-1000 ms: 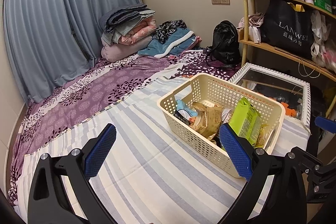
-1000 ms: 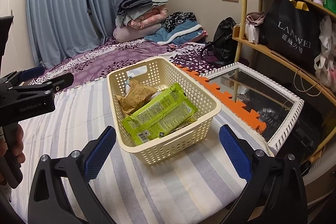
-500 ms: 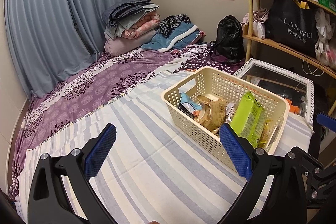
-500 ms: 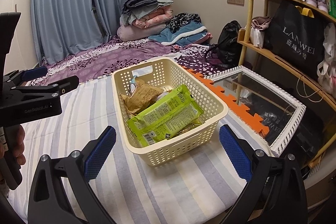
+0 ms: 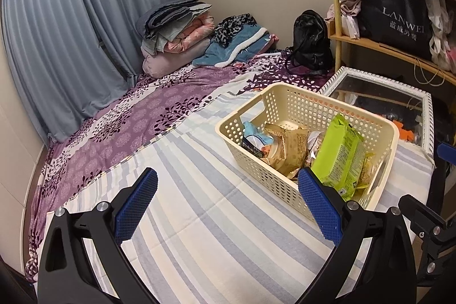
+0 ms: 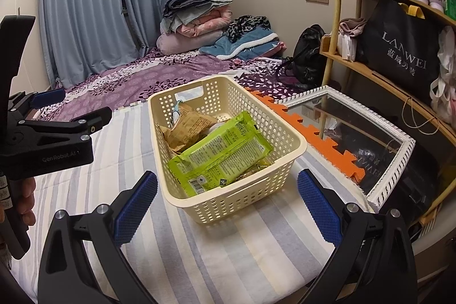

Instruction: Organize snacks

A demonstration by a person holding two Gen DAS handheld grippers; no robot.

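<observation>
Between the wide-open, empty right tongs (image 6: 227,205) sits the cream plastic basket with holes (image 6: 285,130), holding the green snack packet (image 6: 222,153). It stands near the striped cloth's (image 6: 199,255) edge; a bump could tip it off. Left tongs (image 5: 228,208) are open too. Both have backed away a little since before.

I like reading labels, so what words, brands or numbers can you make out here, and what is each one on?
"LANWEI": black shopping bag on the shelf; the Chinese characters beneath are too blurred to read.
"GenRobot.AI": left hand-held gripper, on its black body.
Mirrored "LANWEI": the bag's reflection in the white-framed mirror.
Green snack packet: print and barcode too small to read.
Brown snack packet: unreadable.
</observation>
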